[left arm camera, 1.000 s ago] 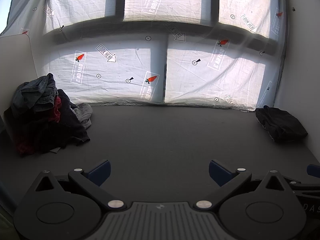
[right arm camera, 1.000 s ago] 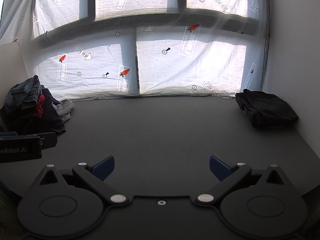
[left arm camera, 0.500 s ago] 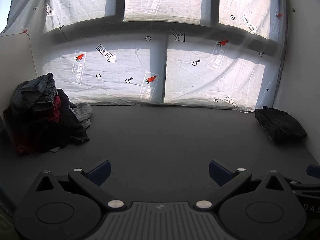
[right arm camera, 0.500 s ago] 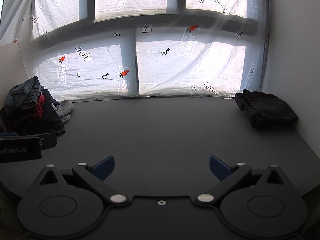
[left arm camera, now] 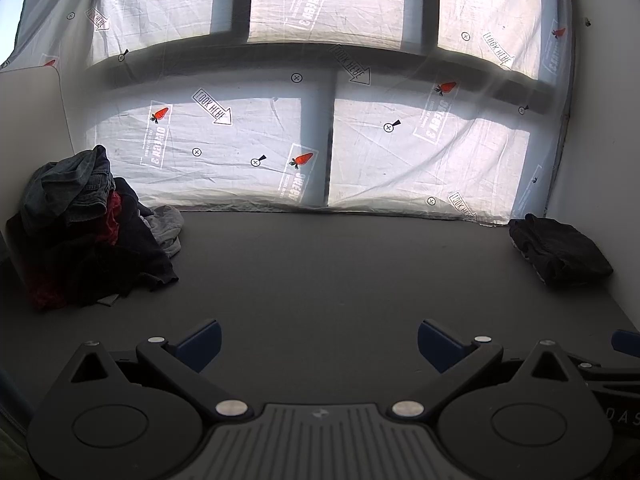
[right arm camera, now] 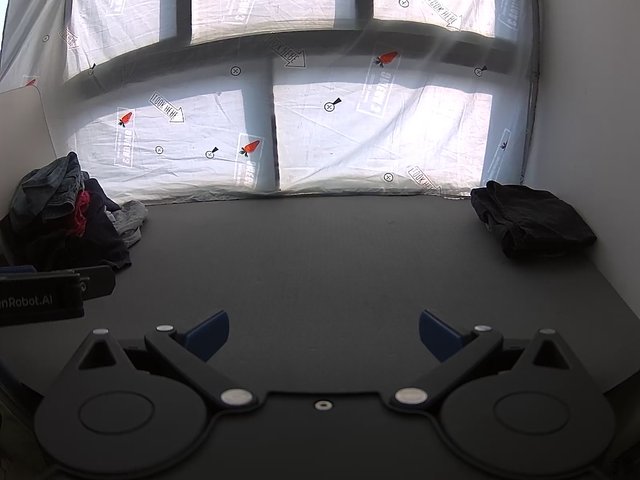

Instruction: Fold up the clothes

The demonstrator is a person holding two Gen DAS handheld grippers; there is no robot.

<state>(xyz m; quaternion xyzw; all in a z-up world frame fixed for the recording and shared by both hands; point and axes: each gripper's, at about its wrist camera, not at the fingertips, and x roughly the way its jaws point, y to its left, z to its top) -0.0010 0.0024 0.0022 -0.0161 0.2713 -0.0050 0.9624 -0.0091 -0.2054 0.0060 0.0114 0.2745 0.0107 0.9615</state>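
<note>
The translucent sheet (left arm camera: pixel 400 152) over the window carried arrow-shaped labels reading "LOOK HERE" (left arm camera: pixel 212 107), repeated several times in both views. Beside the printed carrot marks (left arm camera: pixel 160 113) stood framed block lettering, seen mirrored and not reliably legible. In the right wrist view, the left tool (right arm camera: pixel 52 296) bore white lettering, cut off by the frame edge, reading "nRobot.AI".

I'm looking across a dark grey table (left arm camera: pixel 320 272) toward a big window (left arm camera: pixel 400 152) — daylight is glowing through a wrinkled white sheet (right arm camera: pixel 360 128) that is hanging over the panes, printed with carrots and "LOOK HERE" arrows. Dark frame bars are showing through it. A plain white wall (right arm camera: pixel 588 100) is closing the right side — a pale panel (left arm camera: pixel 28 132) is standing at the left.
</note>
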